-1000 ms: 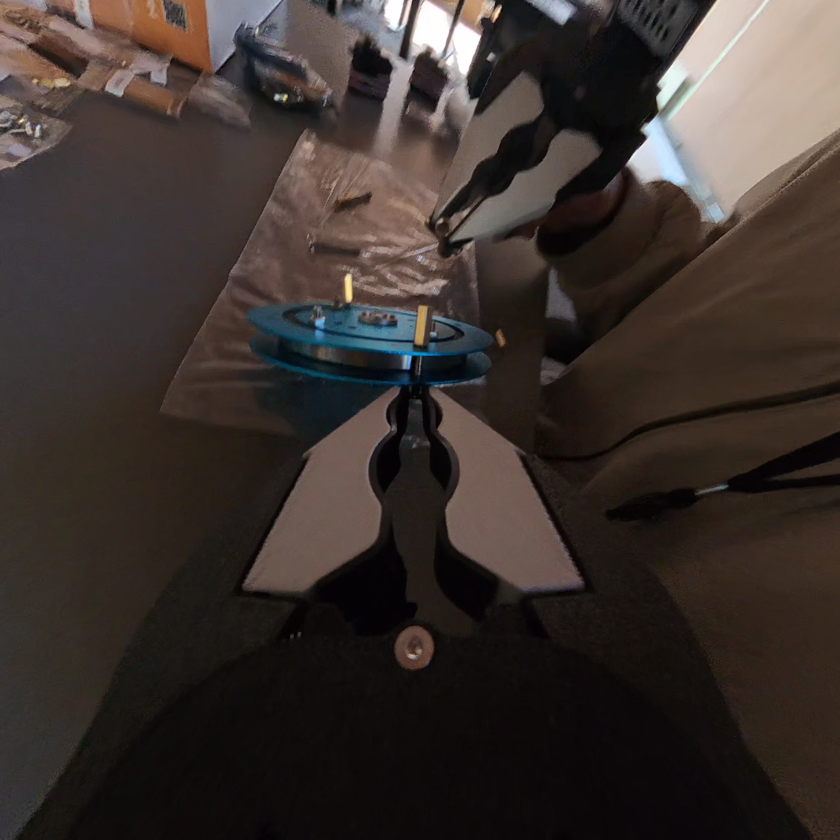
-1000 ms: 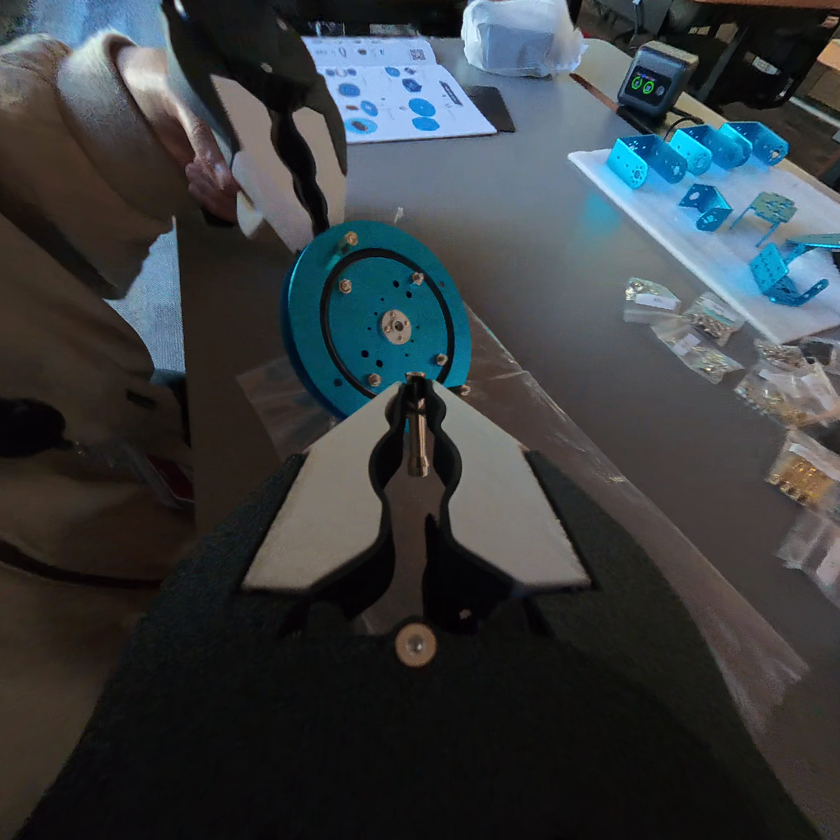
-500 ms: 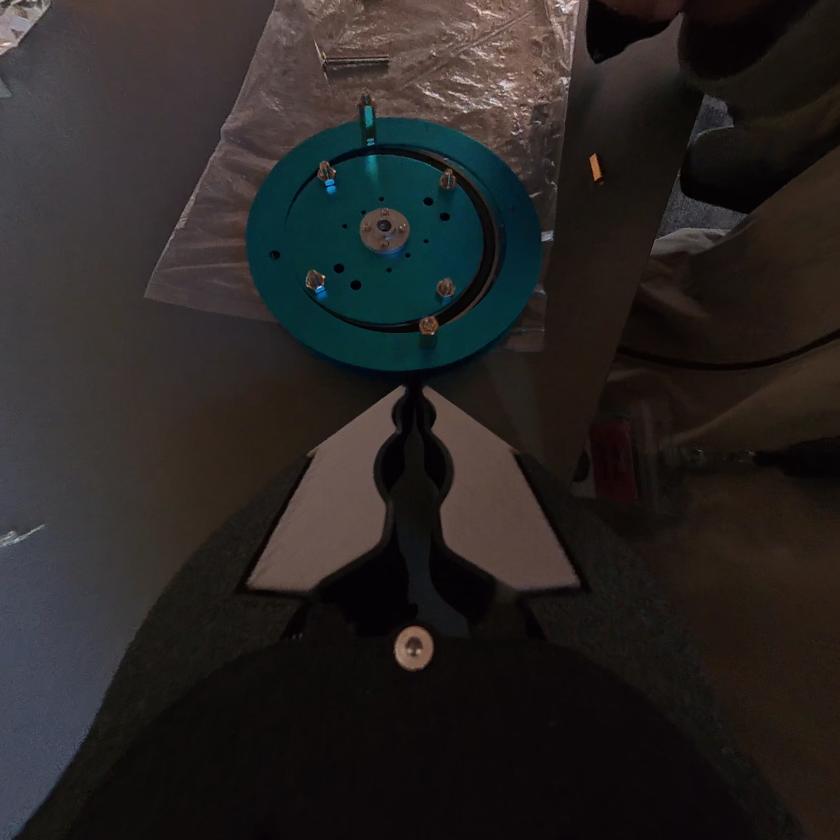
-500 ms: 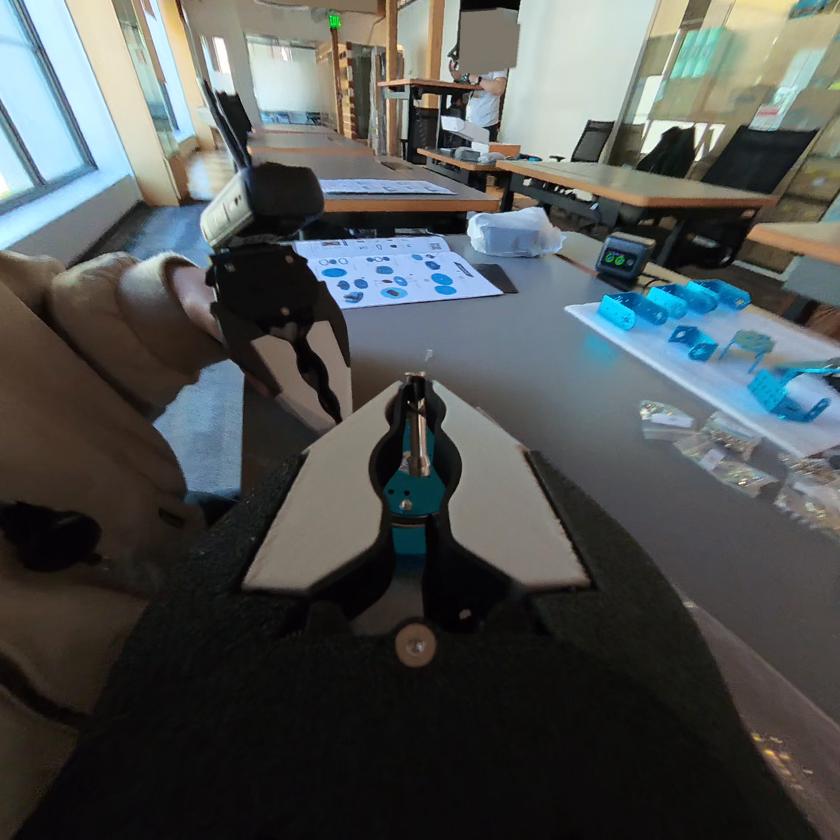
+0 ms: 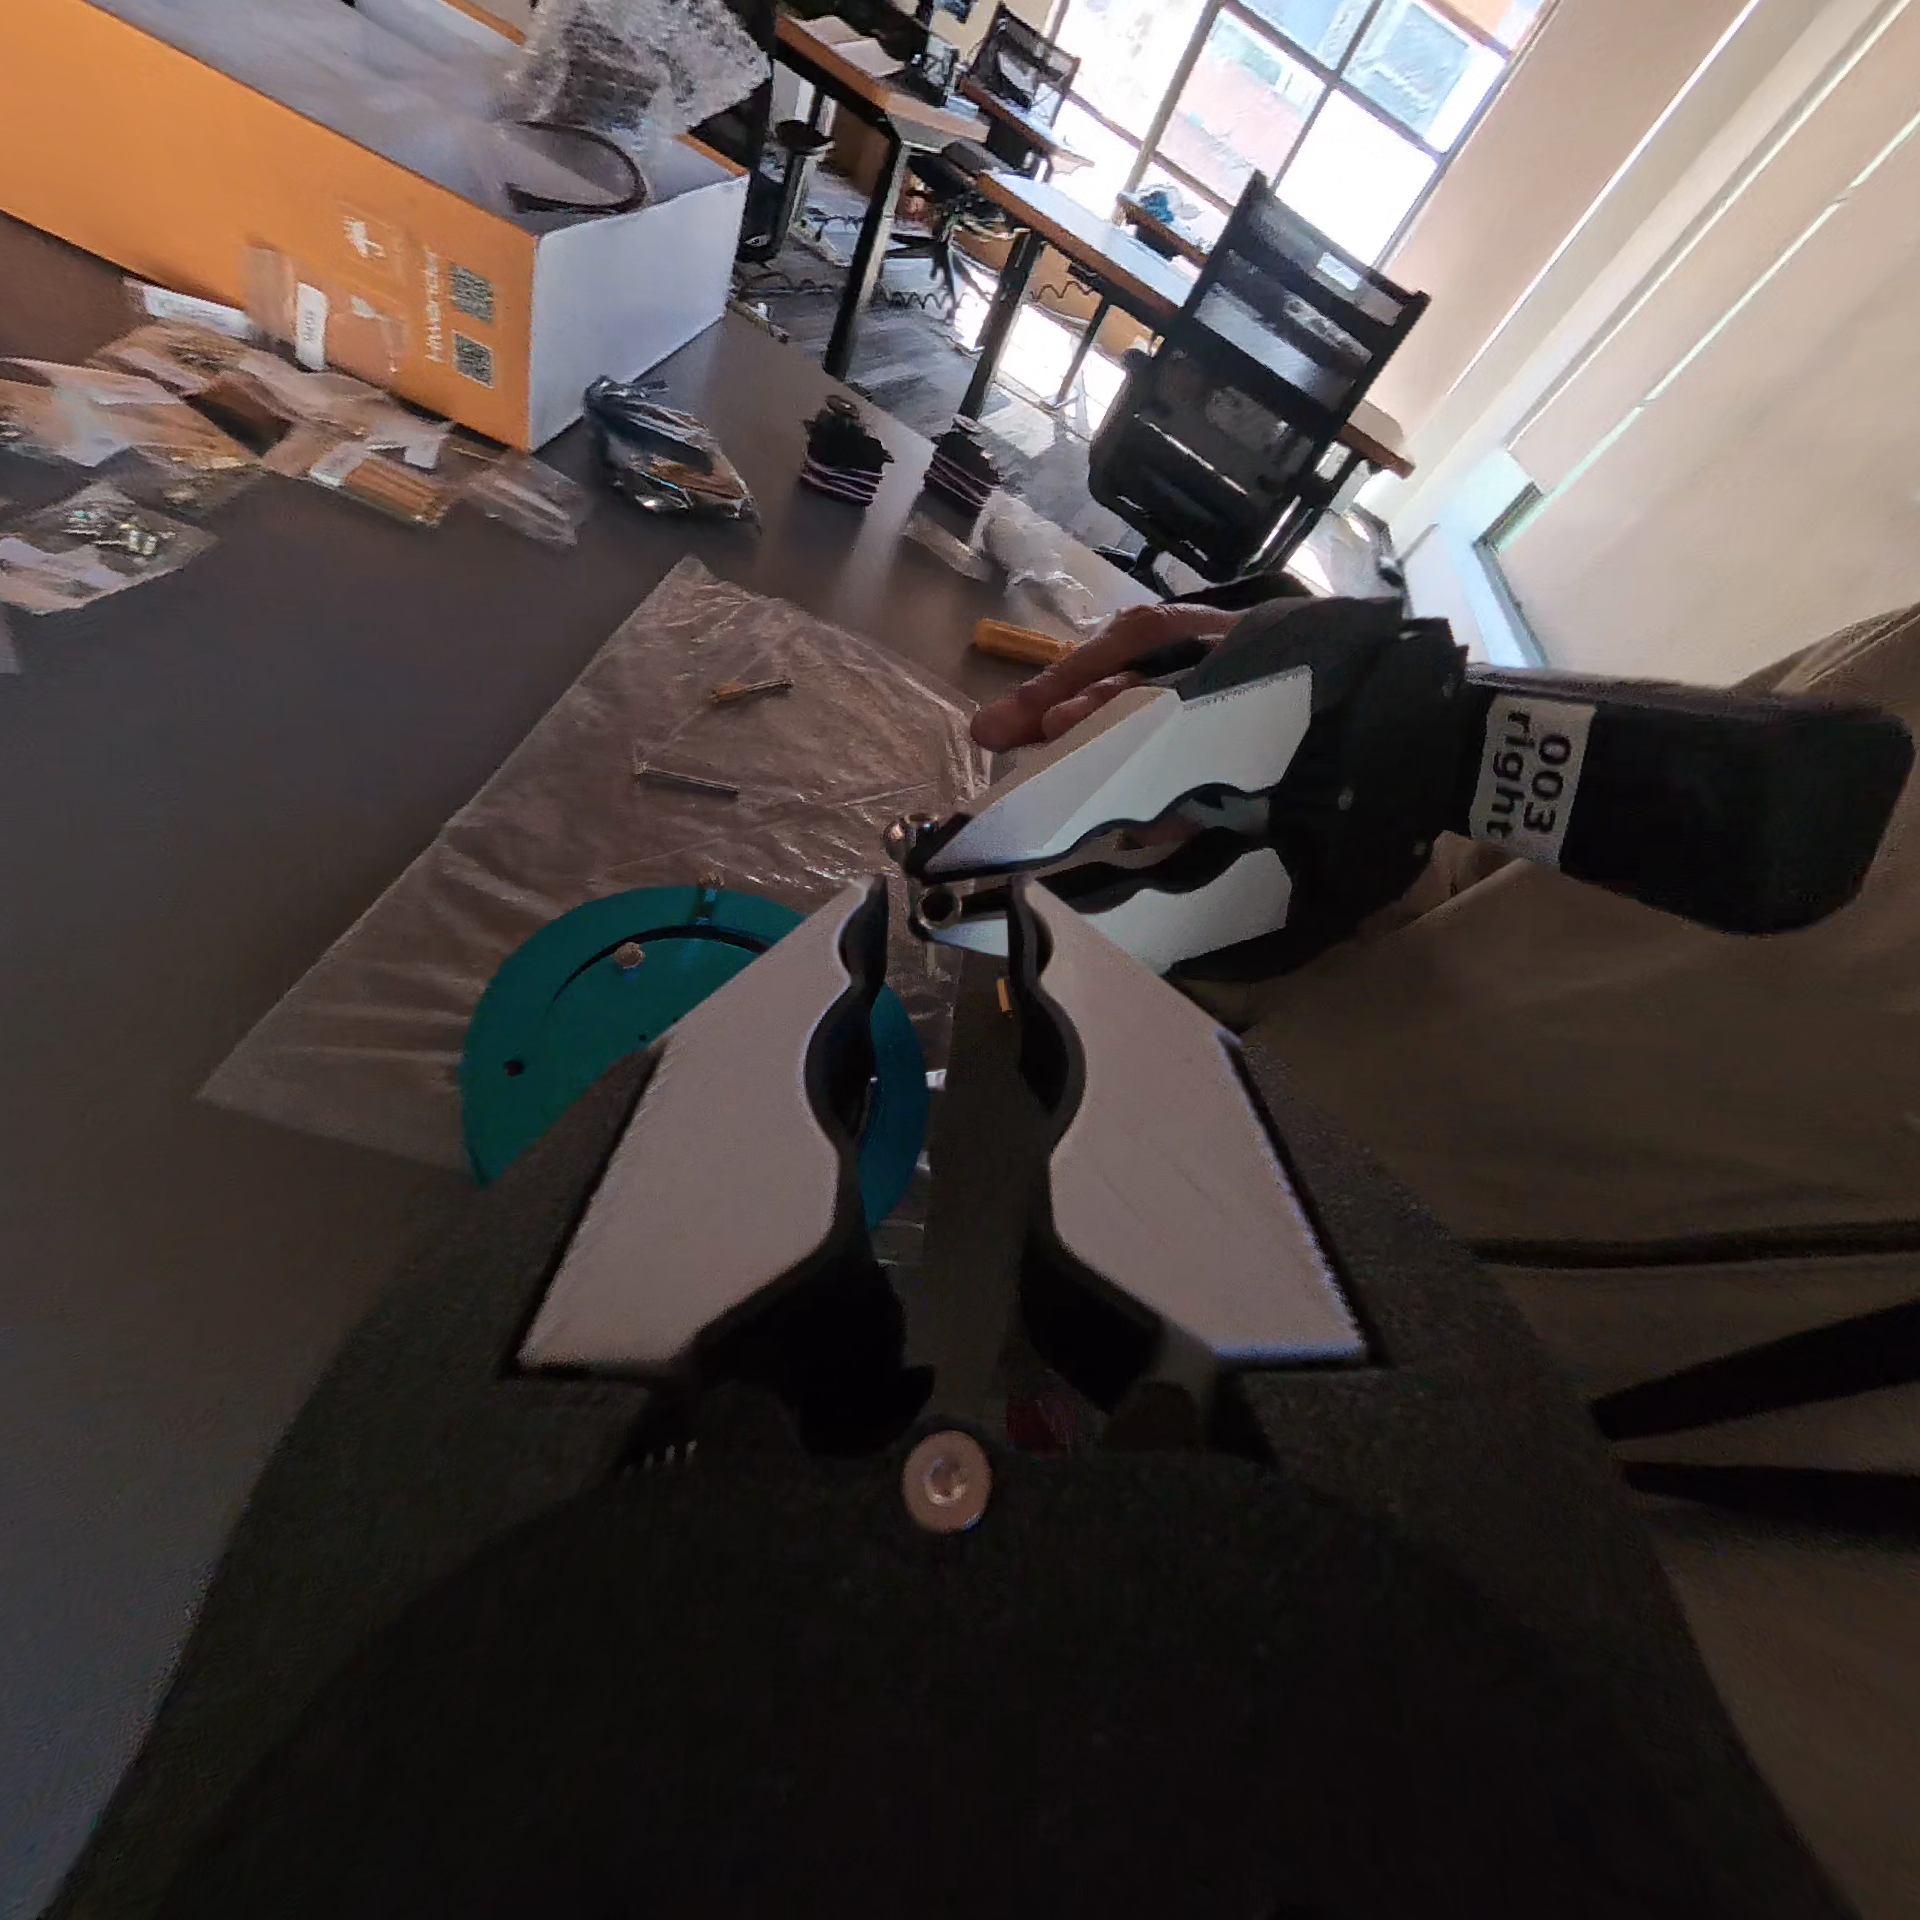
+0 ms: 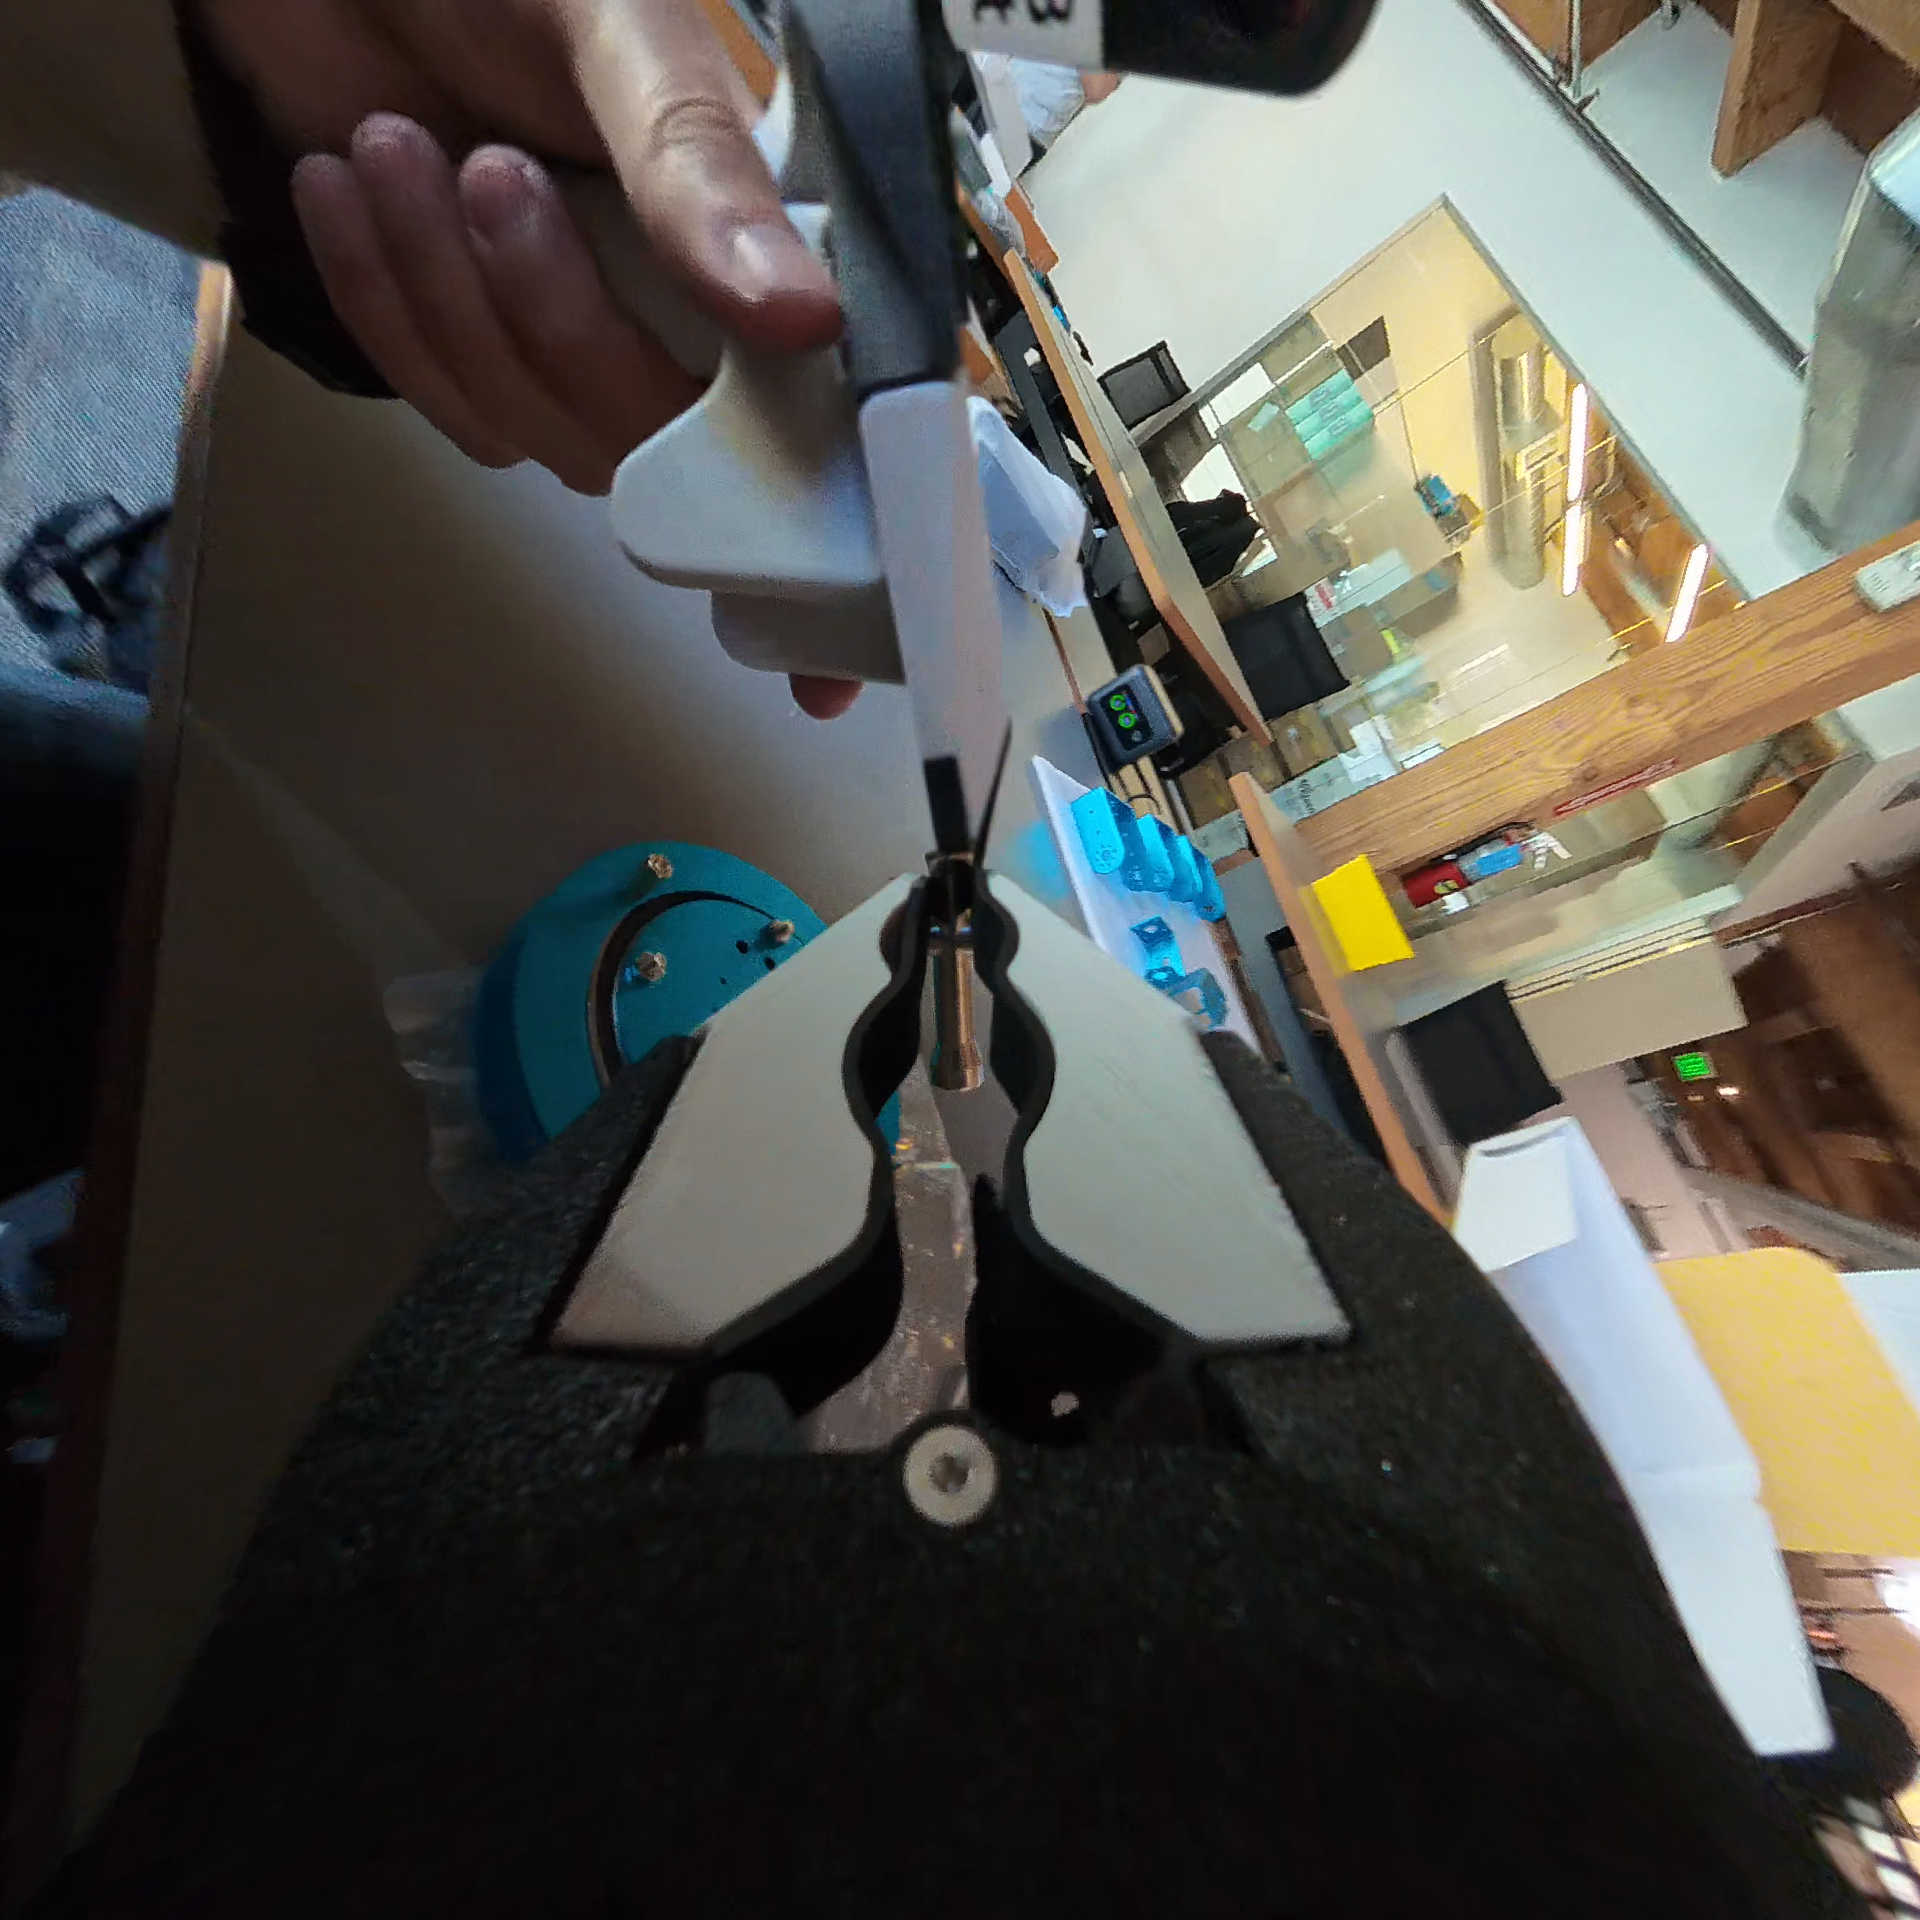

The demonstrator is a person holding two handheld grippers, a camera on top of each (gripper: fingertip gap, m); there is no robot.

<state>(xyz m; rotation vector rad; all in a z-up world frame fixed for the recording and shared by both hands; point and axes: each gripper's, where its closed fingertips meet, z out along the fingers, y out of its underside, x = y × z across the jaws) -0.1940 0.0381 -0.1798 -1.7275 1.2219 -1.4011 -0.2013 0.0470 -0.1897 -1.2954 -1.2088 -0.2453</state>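
While its fingers were spread apart with nothing between them, the left gripper (image 5: 948,896) hovered tip to tip with the right gripper (image 6: 948,896), whose fingers pinched a small metal standoff (image 6: 952,1003) lengthwise. Below both tips, the teal round plate (image 5: 561,1023), fitted with brass studs (image 6: 650,965), lay flat on a clear plastic sheet (image 5: 582,831) spread over the dark table (image 5: 208,748). Two loose bolts (image 5: 688,779) rested on the sheet beyond the plate. An orange box (image 5: 312,208) stood at the far table edge.
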